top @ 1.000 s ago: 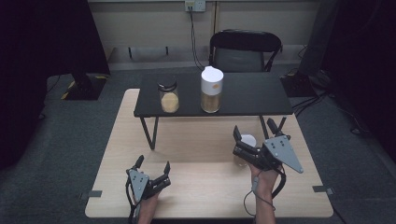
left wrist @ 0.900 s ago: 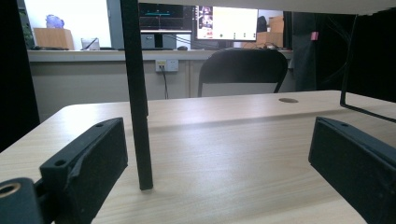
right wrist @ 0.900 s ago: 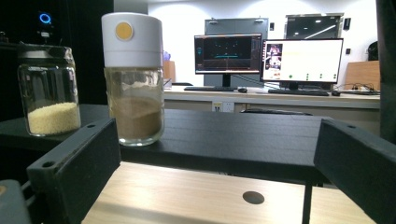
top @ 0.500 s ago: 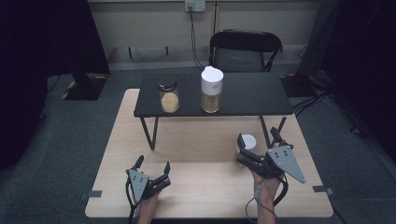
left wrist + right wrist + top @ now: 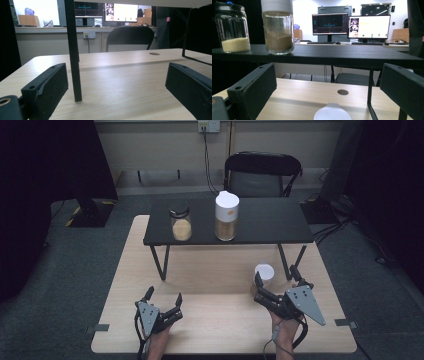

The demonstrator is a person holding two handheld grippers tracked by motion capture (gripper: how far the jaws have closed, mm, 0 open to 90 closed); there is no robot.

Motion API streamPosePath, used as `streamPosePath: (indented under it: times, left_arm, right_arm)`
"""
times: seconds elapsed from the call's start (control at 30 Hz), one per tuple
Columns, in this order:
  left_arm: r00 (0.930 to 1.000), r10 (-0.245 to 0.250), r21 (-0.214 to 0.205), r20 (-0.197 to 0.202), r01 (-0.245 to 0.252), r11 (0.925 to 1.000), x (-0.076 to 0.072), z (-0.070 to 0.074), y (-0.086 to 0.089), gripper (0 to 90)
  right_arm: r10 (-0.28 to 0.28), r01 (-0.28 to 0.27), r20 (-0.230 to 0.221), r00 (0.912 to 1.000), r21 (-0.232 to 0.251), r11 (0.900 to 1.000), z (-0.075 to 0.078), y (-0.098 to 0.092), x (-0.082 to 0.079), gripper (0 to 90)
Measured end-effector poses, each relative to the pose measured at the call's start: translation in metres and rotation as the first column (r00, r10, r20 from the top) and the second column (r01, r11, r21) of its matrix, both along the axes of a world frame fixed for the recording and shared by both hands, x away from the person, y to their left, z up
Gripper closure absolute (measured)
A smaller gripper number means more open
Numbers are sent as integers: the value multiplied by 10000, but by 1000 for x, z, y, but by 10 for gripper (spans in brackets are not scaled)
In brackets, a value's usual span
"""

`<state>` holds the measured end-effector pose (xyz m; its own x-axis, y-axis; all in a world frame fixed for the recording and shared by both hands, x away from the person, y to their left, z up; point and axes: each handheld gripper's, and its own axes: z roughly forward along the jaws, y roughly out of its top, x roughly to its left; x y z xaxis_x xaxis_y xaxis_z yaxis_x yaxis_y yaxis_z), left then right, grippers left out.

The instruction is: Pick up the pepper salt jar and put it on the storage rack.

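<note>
The small round white plastic lid [image 5: 264, 271] lies flat on the light wooden counter [image 5: 210, 275], just ahead of the right tool [image 5: 276, 281], whose two black jaws stand spread with nothing pinched between them. In the right gripper view the lid [image 5: 332, 112] sits low between those jaws, untouched by either. Just beyond the lid rises a thin black leg of the low black shelf [image 5: 260, 222] that stands on the counter. On that shelf, well behind and left of the lid, stands a tall glass jar of brown powder with a white cap [image 5: 226, 216], and farther left of it a shorter glass jar of pale yellow grains with a dark lid [image 5: 180, 222]. Far left of the lid, the left tool [image 5: 164, 302] rests near the counter's front edge, jaws spread and holding nothing.
</note>
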<state>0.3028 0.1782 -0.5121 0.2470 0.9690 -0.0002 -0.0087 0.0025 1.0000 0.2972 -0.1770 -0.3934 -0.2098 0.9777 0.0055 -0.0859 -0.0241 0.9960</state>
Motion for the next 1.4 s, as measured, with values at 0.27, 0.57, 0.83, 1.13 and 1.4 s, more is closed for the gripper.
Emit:
streamPosePath:
  times: [0.27,0.57,0.83,1.13,1.4]
  left_arm:
    - [10000,17,-4,1,-17,10000,0,0,0,37]
    - [10000,27,-6,0,-27,10000,0,0,0,36]
    - [10000,30,-6,0,-30,10000,0,0,0,36]
    - [10000,31,-8,0,-31,10000,0,0,0,36]
    - [10000,29,-7,0,-29,10000,0,0,0,37]
  right_arm:
    - [-136,139,-201,9997,130,9998,-16,-2,-4,0]
    - [-304,314,-450,9985,203,9993,-34,-4,-6,5]
    - [-386,393,-566,9977,109,9992,-47,-5,-8,8]
    - [-539,528,-842,9950,-153,9985,-67,-5,-8,14]
    - [-617,595,-1027,9928,-246,9979,-84,-6,-7,17]
